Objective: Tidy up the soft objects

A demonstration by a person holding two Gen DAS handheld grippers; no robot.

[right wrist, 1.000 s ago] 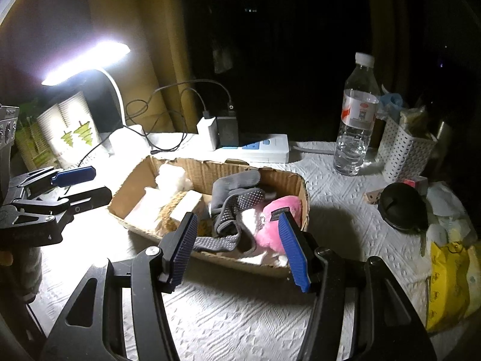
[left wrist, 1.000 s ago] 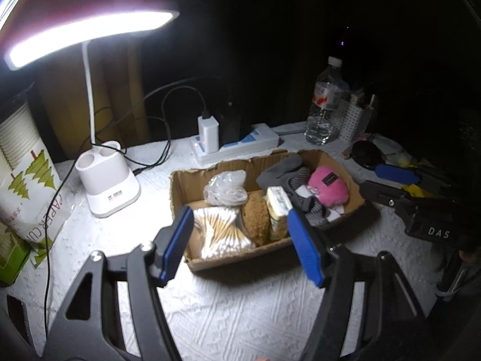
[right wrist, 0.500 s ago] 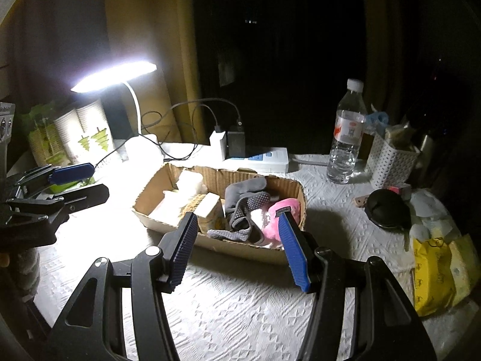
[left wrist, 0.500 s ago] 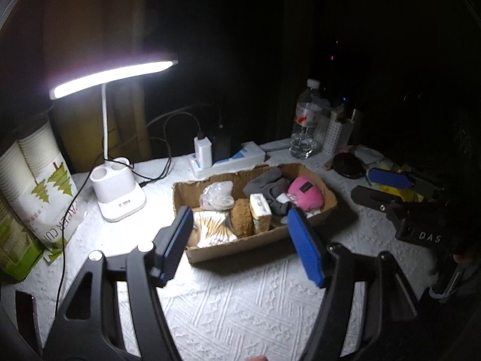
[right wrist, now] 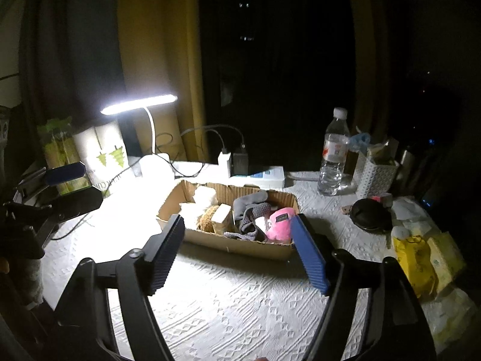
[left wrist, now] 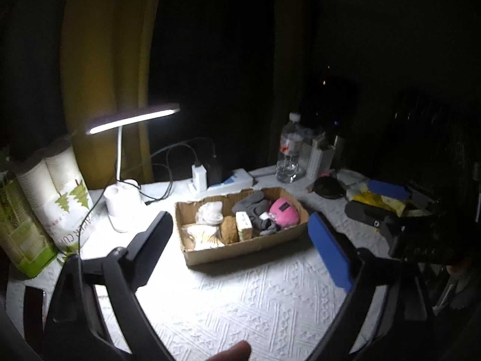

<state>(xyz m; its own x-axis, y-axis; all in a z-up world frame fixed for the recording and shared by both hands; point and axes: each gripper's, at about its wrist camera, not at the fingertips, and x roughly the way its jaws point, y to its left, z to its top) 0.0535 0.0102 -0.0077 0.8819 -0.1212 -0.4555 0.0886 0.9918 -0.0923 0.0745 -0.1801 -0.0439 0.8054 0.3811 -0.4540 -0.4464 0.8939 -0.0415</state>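
The box (left wrist: 240, 225) sits on the white cloth (left wrist: 240, 294) and serves as landmark. Inside it, from the lamp (left wrist: 126, 162) side across: a clear bag (left wrist: 209, 213) at the back with cotton swabs (left wrist: 201, 239) in front of it, then a brown sponge (left wrist: 229, 233), a small pack (left wrist: 243, 229), grey socks (left wrist: 255, 209) and a pink plush (left wrist: 284, 214) at the end nearest the bottle (left wrist: 290, 150). All the soft things I can make out lie in the box, side by side, so the sorting looks done or nearly so. Beyond the pink end, a yellow pack (right wrist: 416, 258) and pale packets rest on the cloth; whether they belong to the task I cannot tell.

The left gripper (left wrist: 240, 246) hangs on the near side of the box, its jaws opening and already wide, nothing between them but cloth and box beyond. The right gripper (right wrist: 237, 249) does the same: jaws opening, wide, empty, with the box's near wall seen between them.

The left view looks down the box's length and shows the swabs and bag clearly, plus the right gripper off past the pink end. The right view washes out the lamp-side contents in glare, but shows the socks' dotted soles, the white basket (right wrist: 374, 177) beyond the bottle, the black round case (right wrist: 371, 215) and the packets, and the left gripper on the lamp side.
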